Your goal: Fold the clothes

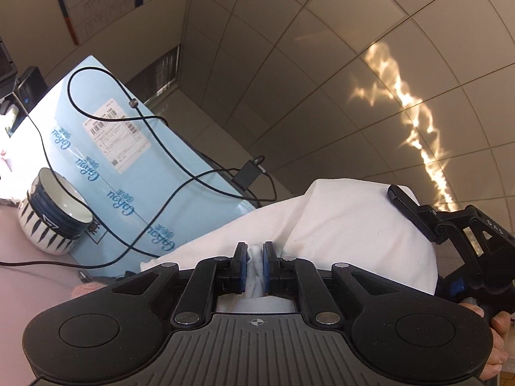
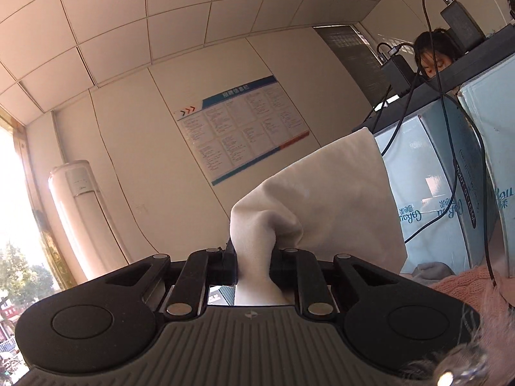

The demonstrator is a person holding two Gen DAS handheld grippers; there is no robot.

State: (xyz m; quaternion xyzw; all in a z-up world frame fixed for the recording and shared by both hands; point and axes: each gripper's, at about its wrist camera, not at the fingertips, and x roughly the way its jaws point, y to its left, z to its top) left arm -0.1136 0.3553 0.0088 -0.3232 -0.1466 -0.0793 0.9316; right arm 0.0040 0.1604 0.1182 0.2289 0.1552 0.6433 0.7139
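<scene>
Both claws, left claw (image 1: 255,265) and right claw (image 2: 254,265), tips buried in white garment (image 1: 338,234).

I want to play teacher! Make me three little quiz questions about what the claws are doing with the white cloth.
1. True or false: the left claw is shut on the white cloth.
2. What is the right claw gripping? A) the pink knit sweater B) the white cloth C) a black cable
3. Fill in: the blue and white bowl sits beside a light ____ box.

Key: 1 true, a bunch of cloth is pinched between its pads. 2 B, the cloth rises out of its closed fingers. 3 blue.
</scene>
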